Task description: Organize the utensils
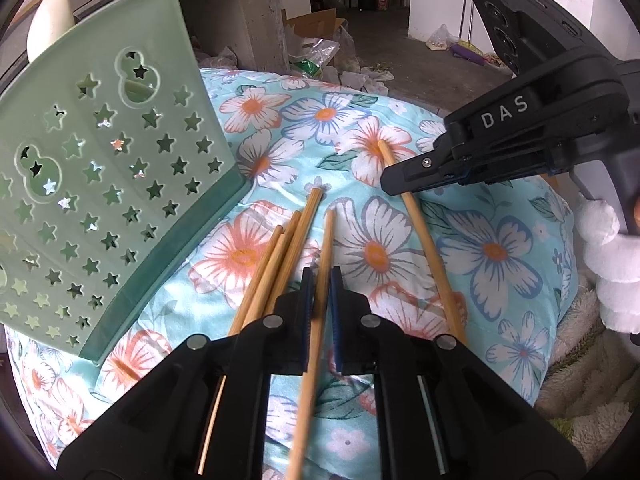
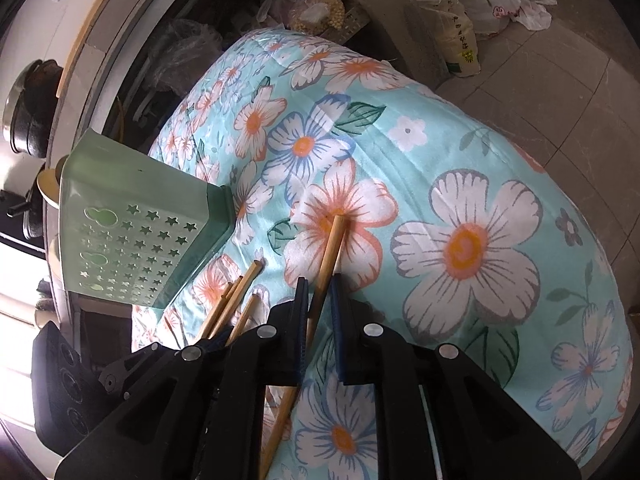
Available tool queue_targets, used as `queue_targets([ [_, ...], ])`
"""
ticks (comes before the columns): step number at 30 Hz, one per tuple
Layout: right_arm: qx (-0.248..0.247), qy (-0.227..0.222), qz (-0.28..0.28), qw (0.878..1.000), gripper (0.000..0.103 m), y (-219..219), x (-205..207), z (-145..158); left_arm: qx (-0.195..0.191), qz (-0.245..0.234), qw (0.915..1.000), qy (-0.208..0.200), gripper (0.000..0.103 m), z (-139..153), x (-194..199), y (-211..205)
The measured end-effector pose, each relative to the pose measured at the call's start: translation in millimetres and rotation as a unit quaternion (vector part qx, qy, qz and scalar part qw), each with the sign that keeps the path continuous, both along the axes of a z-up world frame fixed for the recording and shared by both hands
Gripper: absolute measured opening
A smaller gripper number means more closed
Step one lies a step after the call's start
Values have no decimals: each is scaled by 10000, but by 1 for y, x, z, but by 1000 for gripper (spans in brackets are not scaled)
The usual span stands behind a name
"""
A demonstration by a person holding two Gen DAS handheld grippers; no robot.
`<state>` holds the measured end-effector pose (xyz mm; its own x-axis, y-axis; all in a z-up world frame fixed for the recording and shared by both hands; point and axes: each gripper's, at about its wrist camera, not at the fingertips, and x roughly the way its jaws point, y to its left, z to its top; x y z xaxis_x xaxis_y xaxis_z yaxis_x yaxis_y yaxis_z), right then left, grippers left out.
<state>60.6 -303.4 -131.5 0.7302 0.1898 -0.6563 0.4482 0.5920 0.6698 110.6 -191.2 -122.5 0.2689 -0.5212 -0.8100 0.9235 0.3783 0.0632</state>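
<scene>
A pale green utensil holder [image 1: 100, 180] [image 2: 132, 248] with star-shaped holes lies tilted at the left of a floral cloth [image 1: 492, 248] [image 2: 460, 248]. Several loose wooden chopsticks [image 1: 288, 248] [image 2: 236, 296] lie beside its base. My left gripper [image 1: 322, 276] is shut on one chopstick [image 1: 326, 240], which runs lengthwise between its pads. To the right, my right gripper [image 1: 390, 184] [image 2: 320, 280] is shut on another chopstick [image 1: 424, 236] [image 2: 330, 248], whose tip rests on an orange flower print. The left gripper's housing [image 2: 64, 380] shows at the lower left of the right wrist view.
The cloth covers a rounded surface that drops off to a tiled floor [image 2: 560, 92] on the right. Plastic bags and a cardboard box [image 1: 316, 24] litter the floor beyond. A fluffy white sleeve [image 1: 608, 248] is at the right edge. A dark pot [image 2: 28, 112] sits far left.
</scene>
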Motion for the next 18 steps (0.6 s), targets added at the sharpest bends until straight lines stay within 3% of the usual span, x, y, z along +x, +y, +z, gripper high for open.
queue_targets([
  [11, -70, -445, -31, 9990, 8, -1, -7, 25, -562, 308, 9970, 433, 6, 33, 29, 25],
  [18, -73, -530, -23, 9986, 8, -2, -10, 31, -698, 334, 9951, 609, 6, 40, 36, 34],
])
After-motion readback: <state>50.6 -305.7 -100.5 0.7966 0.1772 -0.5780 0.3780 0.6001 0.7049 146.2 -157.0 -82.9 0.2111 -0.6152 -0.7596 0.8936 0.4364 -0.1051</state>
